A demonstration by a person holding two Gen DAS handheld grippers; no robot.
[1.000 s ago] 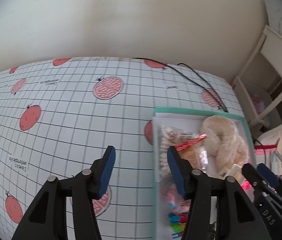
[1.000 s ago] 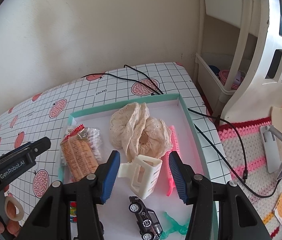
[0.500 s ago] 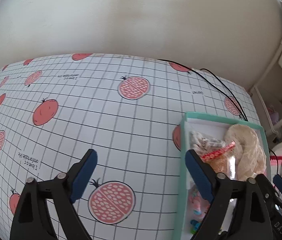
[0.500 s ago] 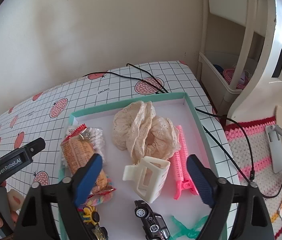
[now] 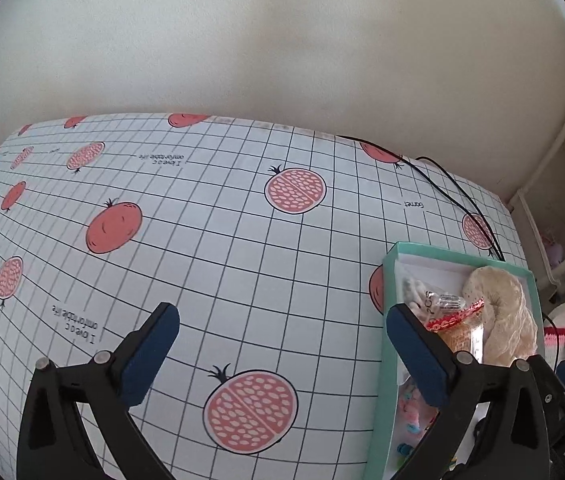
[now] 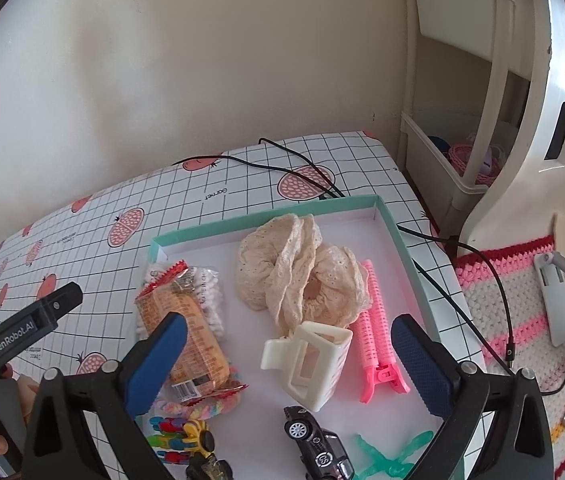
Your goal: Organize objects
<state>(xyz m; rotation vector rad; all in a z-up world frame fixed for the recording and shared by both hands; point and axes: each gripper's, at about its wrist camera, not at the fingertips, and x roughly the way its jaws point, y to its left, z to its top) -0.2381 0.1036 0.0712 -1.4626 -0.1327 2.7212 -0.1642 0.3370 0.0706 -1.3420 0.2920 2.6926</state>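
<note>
Right gripper (image 6: 288, 354): jaws wide apart, nothing held, poised over tray (image 6: 402, 240). White hair claw (image 6: 314, 364) directly between the blue pads (image 6: 158, 360), lying on tray floor, apart from both. Pink curler clips (image 6: 376, 328) just right of the claw, parallel to tray's right wall. Cream lace scrunchie (image 6: 294, 268) beyond the claw, touching it at its near edge. Orange snack packet (image 6: 186, 332) at left, resting over a bag of cotton swabs (image 6: 212, 296). Nearest the camera: black toy car (image 6: 318, 446), green clip (image 6: 394, 456), coloured toy (image 6: 180, 438), pastel hair tie (image 6: 210, 406).

Left gripper (image 5: 282, 348): jaws wide apart, empty, above bare tablecloth (image 5: 202, 240) with grid and pomegranate print. Right-hand pad overlapping the tray's left wall in left wrist view. Tray at table's right end, near the edge. Black cable (image 6: 478, 292) running across cloth behind the tray and down the right side. White shelf rack (image 6: 462, 140) beyond table end.
</note>
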